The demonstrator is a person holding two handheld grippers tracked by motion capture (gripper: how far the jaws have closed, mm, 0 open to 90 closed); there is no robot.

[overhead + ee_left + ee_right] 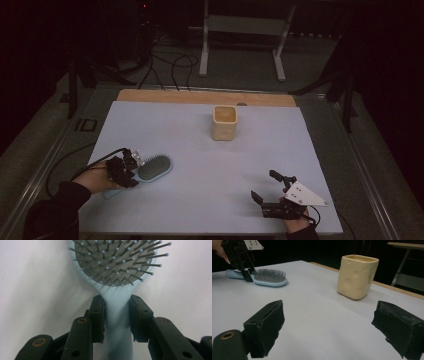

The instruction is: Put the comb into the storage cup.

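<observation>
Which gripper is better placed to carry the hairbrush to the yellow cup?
Left: the left gripper already clamps the hairbrush at its handle. The right gripper is open, apart from both brush and cup.

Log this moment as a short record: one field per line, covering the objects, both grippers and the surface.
surface: pale blue table cover
hairbrush: light blue hairbrush, lying on the cover, bristles up, near the left edge
cup: cream cup with dimpled sides, upright, toward the far middle, apart from the brush
left gripper: left gripper, jaws closed on the brush handle just below the head
right gripper: right gripper, jaws wide apart, holding nothing, at the near right
</observation>
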